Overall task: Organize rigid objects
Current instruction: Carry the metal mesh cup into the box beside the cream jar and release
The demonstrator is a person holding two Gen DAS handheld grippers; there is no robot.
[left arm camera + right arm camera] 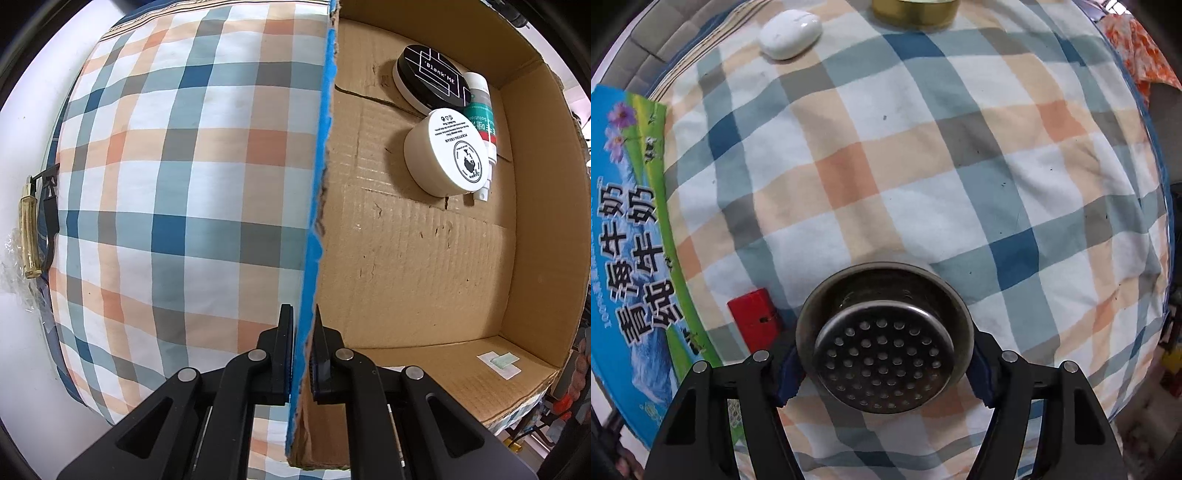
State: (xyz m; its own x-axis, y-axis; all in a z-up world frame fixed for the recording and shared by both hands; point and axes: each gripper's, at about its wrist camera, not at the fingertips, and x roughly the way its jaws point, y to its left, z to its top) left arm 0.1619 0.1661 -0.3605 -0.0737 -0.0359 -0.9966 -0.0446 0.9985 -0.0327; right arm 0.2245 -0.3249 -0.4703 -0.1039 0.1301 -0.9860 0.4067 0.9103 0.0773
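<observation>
Right gripper [884,365] is clamped on the metal strainer [884,345] at six o'clock, over the checked cloth [923,166], with a red block [755,317] at its nine o'clock. Left gripper [303,354] pinches the cardboard box's wall [314,229]; jars [443,151] lie inside.

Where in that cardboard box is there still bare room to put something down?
Most of the box floor is bare: the whole stretch from the white jar down to the near wall. Only the far corner is crowded, where the black tin, the jar and a tube huddle together.
</observation>
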